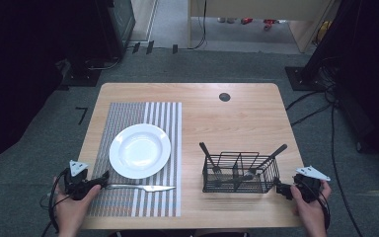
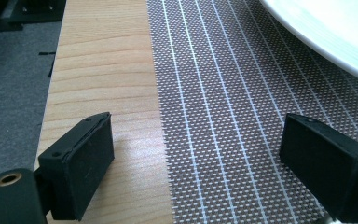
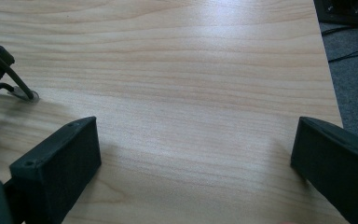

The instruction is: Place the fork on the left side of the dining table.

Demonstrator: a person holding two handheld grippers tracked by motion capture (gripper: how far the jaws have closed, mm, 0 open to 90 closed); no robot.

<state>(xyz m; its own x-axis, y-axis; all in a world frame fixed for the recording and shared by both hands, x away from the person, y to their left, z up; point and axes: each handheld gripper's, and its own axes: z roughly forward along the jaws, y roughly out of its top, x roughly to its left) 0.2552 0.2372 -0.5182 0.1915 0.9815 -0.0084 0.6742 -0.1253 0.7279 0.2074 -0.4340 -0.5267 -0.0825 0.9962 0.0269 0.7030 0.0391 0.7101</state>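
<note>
High view: a knife point(image 1: 143, 187) lies on the striped placemat point(image 1: 128, 111), just near of the white plate point(image 1: 139, 150). Left gripper point(image 1: 100, 178), jaws spread and empty, sits at the knife's handle end. Right gripper point(image 1: 282, 190), jaws also spread, rests beside the wire cutlery basket point(image 1: 240, 173).

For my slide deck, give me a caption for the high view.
Open left gripper at knife handle, below white plate; right gripper beside wire caddy.
</note>
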